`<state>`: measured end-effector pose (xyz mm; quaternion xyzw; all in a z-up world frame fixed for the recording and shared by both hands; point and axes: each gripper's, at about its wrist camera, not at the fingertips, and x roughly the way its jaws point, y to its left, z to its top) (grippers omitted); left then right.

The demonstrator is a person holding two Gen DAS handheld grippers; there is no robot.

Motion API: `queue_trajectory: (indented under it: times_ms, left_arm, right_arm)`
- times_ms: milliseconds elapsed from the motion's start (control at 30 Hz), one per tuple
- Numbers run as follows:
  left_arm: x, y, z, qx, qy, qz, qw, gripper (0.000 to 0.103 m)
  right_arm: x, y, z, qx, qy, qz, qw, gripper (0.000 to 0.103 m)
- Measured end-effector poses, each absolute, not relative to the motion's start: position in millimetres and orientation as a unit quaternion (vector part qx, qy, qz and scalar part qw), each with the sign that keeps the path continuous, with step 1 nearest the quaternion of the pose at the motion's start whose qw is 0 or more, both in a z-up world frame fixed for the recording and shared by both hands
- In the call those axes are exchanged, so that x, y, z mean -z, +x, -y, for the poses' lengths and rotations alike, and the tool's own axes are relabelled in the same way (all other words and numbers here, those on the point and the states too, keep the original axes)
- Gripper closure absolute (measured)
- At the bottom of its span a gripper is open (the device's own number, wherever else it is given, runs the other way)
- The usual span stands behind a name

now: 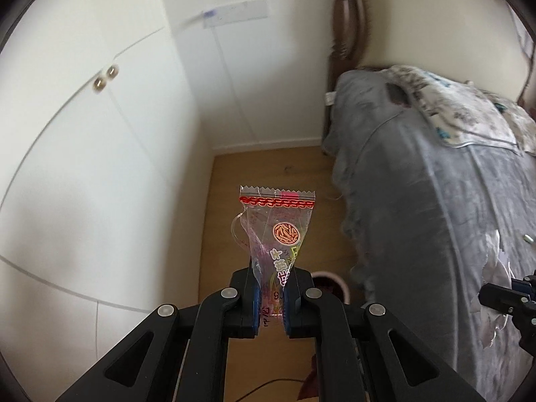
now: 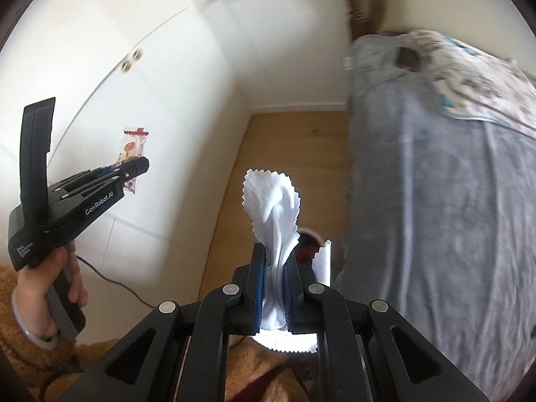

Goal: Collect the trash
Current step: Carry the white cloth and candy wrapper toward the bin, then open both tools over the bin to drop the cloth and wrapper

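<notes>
My left gripper (image 1: 272, 276) is shut on a clear plastic snack wrapper (image 1: 274, 227) with red print, held upright in the air over the wooden floor. It also shows in the right wrist view (image 2: 134, 164), with the wrapper (image 2: 133, 147) sticking up. My right gripper (image 2: 274, 261) is shut on a white tissue (image 2: 271, 201) with zigzag edges. The right gripper shows at the right edge of the left wrist view (image 1: 512, 296) with the white tissue (image 1: 495, 281). A round trash bin (image 1: 330, 284) stands on the floor below both grippers, partly hidden; it also shows in the right wrist view (image 2: 310, 244).
A bed with a grey cover (image 1: 435, 201) fills the right side, with a floral pillow (image 1: 469, 114) and dark wooden headboard post (image 1: 343, 16). White cupboard doors (image 1: 83, 134) with brass knobs (image 1: 105, 77) stand on the left. A narrow strip of wooden floor (image 1: 268, 171) runs between them.
</notes>
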<state>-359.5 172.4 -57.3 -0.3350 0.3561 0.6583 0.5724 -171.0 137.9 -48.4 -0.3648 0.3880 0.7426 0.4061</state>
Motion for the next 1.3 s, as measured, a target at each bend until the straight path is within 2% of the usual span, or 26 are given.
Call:
queue_trajectory:
  times_ms: [300,633,767,1033,1100,1167,1233,1300]
  left_arm:
    - [130.8,-364.2,-179.9,-0.657,-0.375,-0.367,0.541,0.093]
    - [237.3,-367.1,-205.0,-0.653,-0.41,-0.397,0.498,0.093]
    - [272.7,-376.2,-206.2,-0.648,-0.44,-0.401,0.474,0.093]
    - [309.4,-364.0,-217.0,-0.632,-0.439,-0.427,0.474,0.093]
    - [312.7,-361.0,-222.0,-0.63,-0.438,-0.43,0.477,0.093]
    - [315.7,-361.1,-219.2,-0.626,-0.439,-0.432,0.479,0.093]
    - [318.1,-361.1,-218.7,-0.624,-0.44,-0.431,0.48,0.093]
    - [317.2,-362.9,-212.7,-0.619,-0.443,-0.432,0.483,0.093]
  right_arm:
    - [127.2,-209.3,-182.1,-0.732,-0.403,-0.427,0.345,0.094]
    - [304.7,-229.1,-256.4,-0.66,-0.436,-0.519,0.324,0.094]
    - [375.0,-244.3,-271.1,-0.629,-0.481,-0.524,0.314,0.094]
    - [413.0,-258.3,-275.2,-0.638,-0.494,-0.507,0.303,0.091]
    - [421.2,-259.8,-277.8,-0.633,-0.495,-0.514,0.301,0.08]
    - [422.6,-258.0,-276.2,-0.633,-0.493,-0.513,0.305,0.049]
    - [421.7,-257.3,-274.8,-0.635,-0.492,-0.509,0.309,0.03]
    - [419.5,-254.7,-274.2,-0.636,-0.495,-0.501,0.315,0.029]
